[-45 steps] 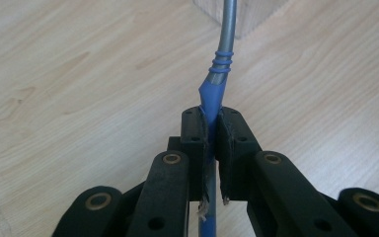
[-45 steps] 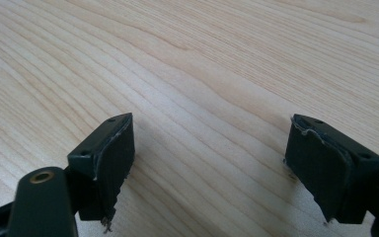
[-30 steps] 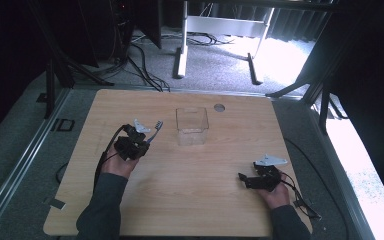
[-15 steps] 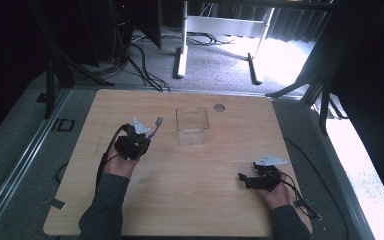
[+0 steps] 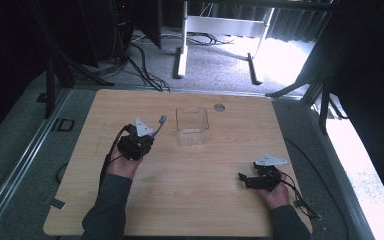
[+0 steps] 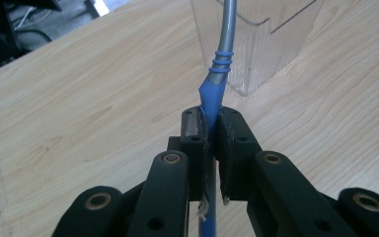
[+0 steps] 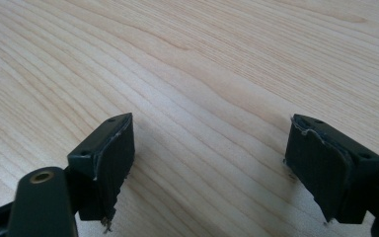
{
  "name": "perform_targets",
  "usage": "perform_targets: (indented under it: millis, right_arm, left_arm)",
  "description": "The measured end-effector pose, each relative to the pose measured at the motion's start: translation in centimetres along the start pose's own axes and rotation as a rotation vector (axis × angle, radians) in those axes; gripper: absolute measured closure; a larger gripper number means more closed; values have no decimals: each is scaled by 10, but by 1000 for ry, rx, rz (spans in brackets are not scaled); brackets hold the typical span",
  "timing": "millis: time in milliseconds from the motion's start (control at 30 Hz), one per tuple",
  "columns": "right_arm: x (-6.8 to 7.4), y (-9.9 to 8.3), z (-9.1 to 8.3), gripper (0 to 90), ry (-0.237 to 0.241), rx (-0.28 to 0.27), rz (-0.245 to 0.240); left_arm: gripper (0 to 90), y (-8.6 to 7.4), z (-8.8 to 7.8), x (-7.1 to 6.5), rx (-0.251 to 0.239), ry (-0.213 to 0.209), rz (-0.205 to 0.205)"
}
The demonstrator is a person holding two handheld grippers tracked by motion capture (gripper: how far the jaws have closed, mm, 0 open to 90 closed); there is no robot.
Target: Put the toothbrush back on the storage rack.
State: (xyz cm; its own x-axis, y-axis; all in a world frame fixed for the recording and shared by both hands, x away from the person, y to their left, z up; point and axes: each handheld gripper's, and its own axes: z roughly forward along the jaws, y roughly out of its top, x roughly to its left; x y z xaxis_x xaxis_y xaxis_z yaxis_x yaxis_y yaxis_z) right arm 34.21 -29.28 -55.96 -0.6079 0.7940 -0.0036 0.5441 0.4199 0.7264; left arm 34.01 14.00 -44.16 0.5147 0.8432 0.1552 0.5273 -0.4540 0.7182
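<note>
A: Start from the high view. Where is the toothbrush?

B: In the left gripper, on the left half of the wooden table. Its bristled head sticks out past the jaw tips, up and to the right, toward the clear plastic container. The head is near that container's left wall but apart from it.

A: And the other hand?

B: The right gripper rests low on the table's right side, well apart from the container and the brush, its tips pointing left.

A: Now the left gripper view.

B: The left gripper is clamped on the toothbrush. The blue handle runs up between the two black pads, which press on it from either side. Above the pads the blue narrows into a grey neck with three blue rings, and the neck rises in front of the clear container. The head is out of frame at the top. The handle's lower end passes down between the jaw links.

A: The right gripper view?

B: The right gripper has its jaws spread wide, one pad at the left and the other at the right, with bare wood grain of the table between them. Nothing is gripped there.
</note>
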Motion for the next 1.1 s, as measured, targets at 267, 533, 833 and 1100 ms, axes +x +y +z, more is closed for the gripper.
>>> perform_targets:
  millis: [267,533,833,1100]
  right_arm:
    - [0,0,0,187,0,0,1]
    - [0,0,0,187,-1,0,1]
    - [0,0,0,187,0,0,1]
    - [0,0,0,187,0,0,2]
  left_arm:
    - [827,1,2,-3,-24,-12,12]
    - [827,4,2,-7,-60,-13,18]
    - [827,6,3,-8,-86,-23,18]
    - [826,10,3,-10,-106,-33,16]
